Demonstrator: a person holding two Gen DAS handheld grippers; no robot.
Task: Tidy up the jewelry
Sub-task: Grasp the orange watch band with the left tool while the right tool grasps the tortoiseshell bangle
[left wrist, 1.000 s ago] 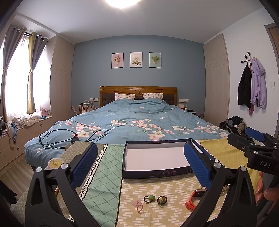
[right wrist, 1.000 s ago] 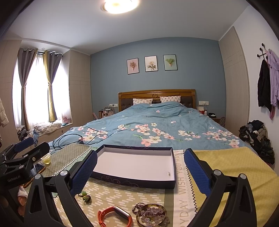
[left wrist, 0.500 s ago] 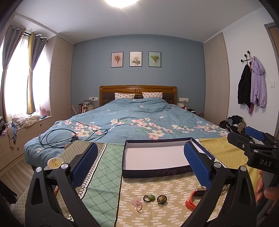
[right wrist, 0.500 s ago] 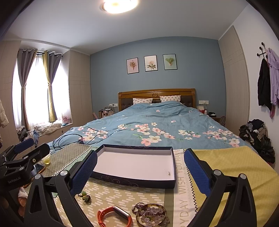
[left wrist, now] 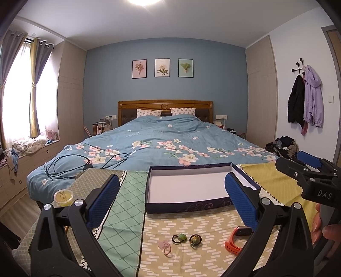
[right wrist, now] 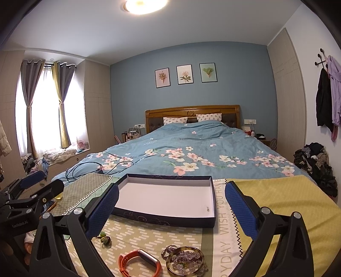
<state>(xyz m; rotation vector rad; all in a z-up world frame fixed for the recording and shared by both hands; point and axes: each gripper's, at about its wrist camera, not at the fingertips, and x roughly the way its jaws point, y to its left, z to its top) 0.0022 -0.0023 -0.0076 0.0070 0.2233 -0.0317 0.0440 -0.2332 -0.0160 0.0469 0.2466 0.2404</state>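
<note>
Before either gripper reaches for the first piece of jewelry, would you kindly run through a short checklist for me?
1. Left gripper jaws open, nothing held: ok.
2. Right gripper jaws open, nothing held: ok.
3. Box open, with free floor: ok.
4. Orange band lies clear on the cloth: ok.
5. Bead dish fully in view: not ok, cut by the frame edge.
6. Tiny item in the box, what it is: cannot tell.

Ahead of the claw a bed with a wooden headboard stands against a blue wall bearing three pictures. Curtained window at left, coats hung at right, ceiling lamp lit.
</note>
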